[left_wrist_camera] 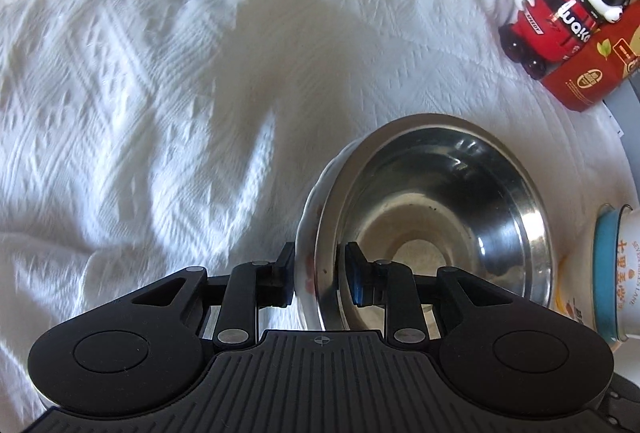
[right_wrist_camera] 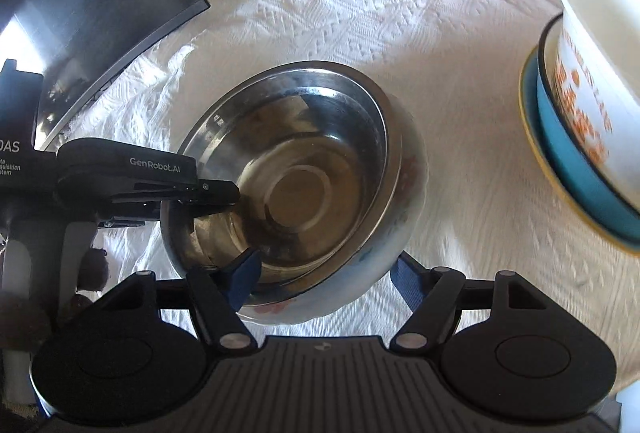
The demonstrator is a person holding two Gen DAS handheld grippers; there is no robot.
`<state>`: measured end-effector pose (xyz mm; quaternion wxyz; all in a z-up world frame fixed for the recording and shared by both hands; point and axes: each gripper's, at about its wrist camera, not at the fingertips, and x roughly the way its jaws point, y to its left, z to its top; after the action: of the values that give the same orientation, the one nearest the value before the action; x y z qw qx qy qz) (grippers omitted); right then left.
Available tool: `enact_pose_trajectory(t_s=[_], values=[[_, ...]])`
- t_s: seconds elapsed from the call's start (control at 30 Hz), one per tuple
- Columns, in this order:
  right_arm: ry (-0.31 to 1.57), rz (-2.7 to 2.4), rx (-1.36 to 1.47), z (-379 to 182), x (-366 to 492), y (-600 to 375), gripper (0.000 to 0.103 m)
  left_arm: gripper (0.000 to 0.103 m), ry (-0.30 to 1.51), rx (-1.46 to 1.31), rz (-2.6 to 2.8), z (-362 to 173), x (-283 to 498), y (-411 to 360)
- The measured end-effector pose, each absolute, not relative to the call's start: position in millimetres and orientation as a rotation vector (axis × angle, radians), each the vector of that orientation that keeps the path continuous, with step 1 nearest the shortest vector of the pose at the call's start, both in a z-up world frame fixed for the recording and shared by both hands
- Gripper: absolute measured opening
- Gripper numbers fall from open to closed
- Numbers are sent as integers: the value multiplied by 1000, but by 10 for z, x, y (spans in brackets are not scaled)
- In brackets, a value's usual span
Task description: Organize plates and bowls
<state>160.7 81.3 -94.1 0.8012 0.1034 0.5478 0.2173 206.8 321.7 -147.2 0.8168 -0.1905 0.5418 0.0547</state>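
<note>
A steel bowl [left_wrist_camera: 436, 217] sits nested inside a white floral bowl [left_wrist_camera: 306, 233] on the white cloth. My left gripper [left_wrist_camera: 320, 273] is shut on the near rims of both bowls, one finger outside and one inside. In the right wrist view the steel bowl [right_wrist_camera: 296, 169] and the white bowl [right_wrist_camera: 404, 209] lie tilted just ahead, with the left gripper [right_wrist_camera: 216, 197] clamped on their left rim. My right gripper [right_wrist_camera: 324, 285] is open, its fingers straddling the near edge of the bowls. A stack of a white printed bowl [right_wrist_camera: 592, 73] in a blue bowl [right_wrist_camera: 576, 169] stands at the right.
A white textured cloth [left_wrist_camera: 160, 93] covers the table. A red toy car figure [left_wrist_camera: 560, 13] and a red box [left_wrist_camera: 596, 69] stand at the far right edge. A dark screen [right_wrist_camera: 80, 13] stands at the left. The bowl stack [left_wrist_camera: 616, 273] is at the right.
</note>
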Motion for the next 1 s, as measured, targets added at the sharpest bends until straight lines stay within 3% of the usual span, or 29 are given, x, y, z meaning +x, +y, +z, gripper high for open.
enact_pose_trajectory(t_s=[0.23,0.47,0.63,0.83,1.0], values=[[1215,507,201,-873,1712,758,73,25,1139,-511,143,-1339,1920,3343],[1088,709,109,-96,1581,202,74,25,977,-508,193,-662,1761,3207],[941,623,49,382,1800,-401,74,25,966,-549,-40,-375,1872,2533],[935,415,65,177,2279,-1138,74,23,1062,-508,-191,-491,2101,1623],[1006,429,94,-166,2478,-1406,73,20,1088,-446,-86,-573,2201,1424]])
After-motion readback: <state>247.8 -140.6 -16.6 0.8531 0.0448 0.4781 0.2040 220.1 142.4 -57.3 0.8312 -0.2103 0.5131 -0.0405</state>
